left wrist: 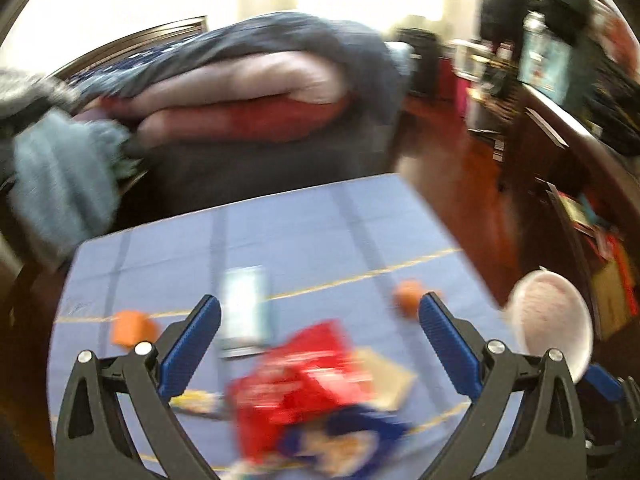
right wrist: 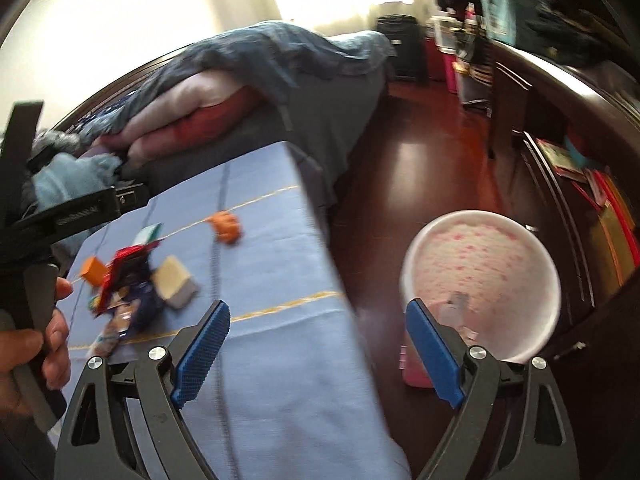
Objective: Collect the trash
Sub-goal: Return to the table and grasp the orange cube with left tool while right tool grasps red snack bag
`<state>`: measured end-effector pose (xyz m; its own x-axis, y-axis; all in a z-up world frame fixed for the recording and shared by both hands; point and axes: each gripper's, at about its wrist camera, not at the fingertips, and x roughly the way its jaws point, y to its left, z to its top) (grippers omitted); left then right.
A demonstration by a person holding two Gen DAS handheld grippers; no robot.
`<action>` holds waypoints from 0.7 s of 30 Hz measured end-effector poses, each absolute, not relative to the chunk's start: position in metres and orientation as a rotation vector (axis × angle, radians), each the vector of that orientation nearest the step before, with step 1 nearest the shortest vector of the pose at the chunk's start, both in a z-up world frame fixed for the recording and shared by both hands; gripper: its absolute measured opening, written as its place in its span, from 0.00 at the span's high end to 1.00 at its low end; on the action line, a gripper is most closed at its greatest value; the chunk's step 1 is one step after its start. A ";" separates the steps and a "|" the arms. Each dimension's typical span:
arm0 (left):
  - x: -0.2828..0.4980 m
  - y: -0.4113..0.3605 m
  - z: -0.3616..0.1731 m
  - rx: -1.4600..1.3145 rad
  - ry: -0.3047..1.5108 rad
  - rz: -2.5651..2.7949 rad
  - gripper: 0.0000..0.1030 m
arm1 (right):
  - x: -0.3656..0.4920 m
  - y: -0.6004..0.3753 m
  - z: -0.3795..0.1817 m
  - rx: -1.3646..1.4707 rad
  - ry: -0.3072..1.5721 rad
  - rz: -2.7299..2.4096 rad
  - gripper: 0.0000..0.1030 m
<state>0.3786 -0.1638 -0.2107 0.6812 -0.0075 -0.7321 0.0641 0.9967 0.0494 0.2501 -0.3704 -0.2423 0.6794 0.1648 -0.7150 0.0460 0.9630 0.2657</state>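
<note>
Trash lies on a blue cloth-covered table [left wrist: 320,240]: a red wrapper [left wrist: 304,380], a blue packet [left wrist: 344,440], a tan box [left wrist: 384,376], a white-teal carton [left wrist: 244,308] and two orange pieces [left wrist: 130,330] [left wrist: 408,294]. My left gripper [left wrist: 320,316] is open and empty just above the red wrapper. My right gripper [right wrist: 318,328] is open and empty over the table's right edge [right wrist: 320,248]. A white and pink bin [right wrist: 480,280] stands on the floor to the right, with scraps inside; it also shows in the left wrist view [left wrist: 548,320]. The trash pile [right wrist: 128,280] lies left of my right gripper.
A bed with piled blue and pink bedding [left wrist: 248,84] stands behind the table. Dark wooden shelves [right wrist: 580,184] line the right side. The red-brown wooden floor [right wrist: 420,152] runs between table and shelves. The left handheld device and hand [right wrist: 36,280] show at the left.
</note>
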 end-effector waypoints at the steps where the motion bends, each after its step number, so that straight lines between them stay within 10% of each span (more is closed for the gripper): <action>1: 0.381 -0.144 -0.213 0.050 0.828 -0.002 0.04 | 0.250 -0.364 -0.241 0.268 0.823 0.082 0.13; 21: 0.421 0.004 -0.285 -0.121 0.958 0.202 0.06 | 0.269 -0.235 -0.228 0.135 0.840 0.313 0.13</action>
